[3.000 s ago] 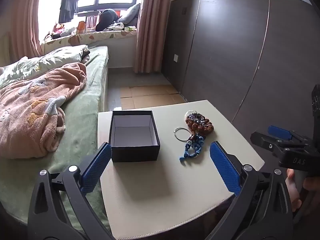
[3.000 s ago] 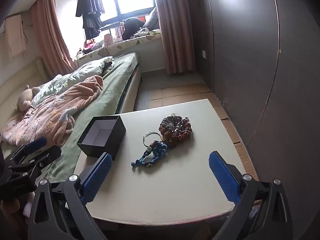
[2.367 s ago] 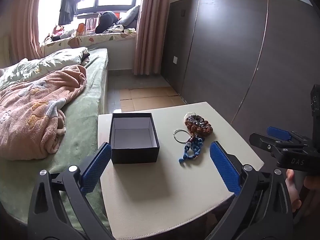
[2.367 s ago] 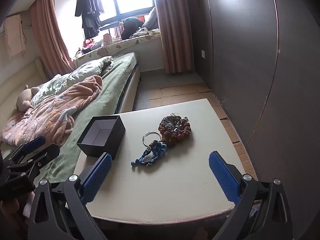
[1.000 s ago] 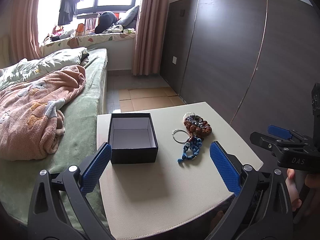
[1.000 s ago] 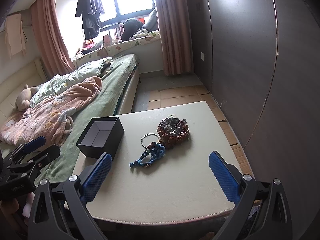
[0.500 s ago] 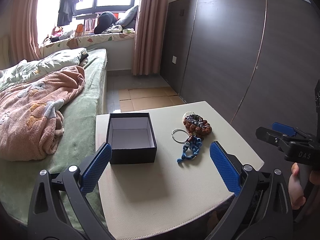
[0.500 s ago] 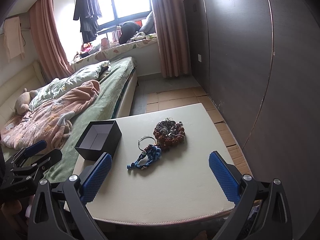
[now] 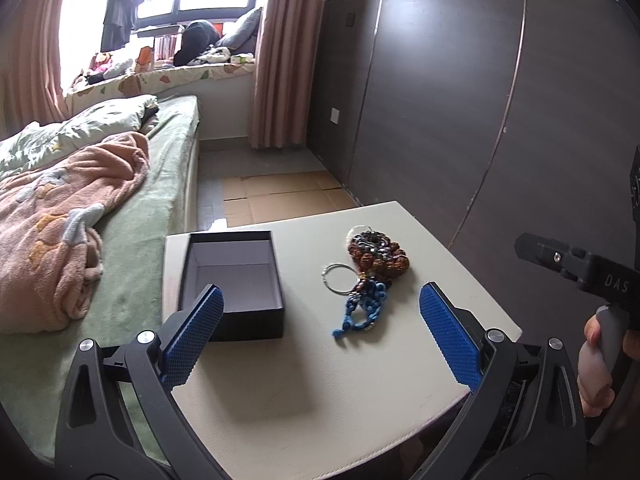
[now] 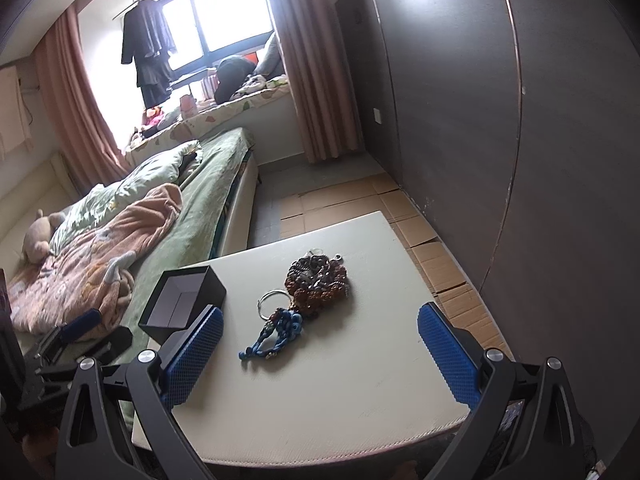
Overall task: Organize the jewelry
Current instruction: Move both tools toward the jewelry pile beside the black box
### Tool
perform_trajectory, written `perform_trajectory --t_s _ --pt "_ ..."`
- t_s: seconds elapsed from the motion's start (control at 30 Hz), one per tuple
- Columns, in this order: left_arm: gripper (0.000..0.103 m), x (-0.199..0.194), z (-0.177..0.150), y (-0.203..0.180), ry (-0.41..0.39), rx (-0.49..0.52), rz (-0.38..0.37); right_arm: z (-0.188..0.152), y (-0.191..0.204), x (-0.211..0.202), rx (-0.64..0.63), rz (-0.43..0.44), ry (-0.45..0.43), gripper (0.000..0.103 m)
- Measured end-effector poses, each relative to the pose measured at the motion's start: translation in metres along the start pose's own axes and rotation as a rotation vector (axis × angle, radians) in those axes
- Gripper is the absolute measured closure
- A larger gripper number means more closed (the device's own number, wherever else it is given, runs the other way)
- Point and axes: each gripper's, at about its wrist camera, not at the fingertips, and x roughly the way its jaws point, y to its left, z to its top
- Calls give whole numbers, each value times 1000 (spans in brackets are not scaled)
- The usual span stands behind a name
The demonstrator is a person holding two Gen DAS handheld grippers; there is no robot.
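An open black box (image 9: 232, 280) with a pale inside stands on the left of a cream table (image 9: 304, 376). To its right lies a heap of jewelry: brown bead bracelets (image 9: 378, 254), a silver ring (image 9: 337, 278) and a blue beaded cord (image 9: 364, 308). The right wrist view shows the box (image 10: 184, 300), the brown beads (image 10: 318, 280) and the blue cord (image 10: 276, 334) too. My left gripper (image 9: 320, 336) is open and empty above the table's near part. My right gripper (image 10: 320, 344) is open and empty, short of the jewelry.
A bed (image 9: 132, 216) with a pink blanket (image 9: 52, 224) runs along the table's left side. A dark wardrobe wall (image 9: 460, 100) stands to the right. Cardboard sheets (image 9: 280, 196) cover the floor beyond the table.
Both views have shifted slightly. The right gripper has risen and drawn back a little, so the jewelry looks smaller. Box and jewelry have not moved.
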Motion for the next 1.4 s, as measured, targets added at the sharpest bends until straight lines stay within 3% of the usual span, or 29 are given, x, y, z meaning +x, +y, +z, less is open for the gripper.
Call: perform_trajectory --t_s 0.2,0.6,0.9,1.2,1.4 --pt "7 24 -2 -14 45 -17 -51 5 -18 14 97 -4 14 8" --pt "37 84 -9 -41 160 -30 -100 15 -38 43 188 3 60 15" --pt "57 135 -24 -49 309 -63 -135 10 -64 83 327 63 173 23" --pt "58 174 -37 -56 406 -34 -112 10 -63 104 360 84 220 25" --pt "58 179 -35 -59 375 -8 -95 12 -58 114 360 101 238 25"
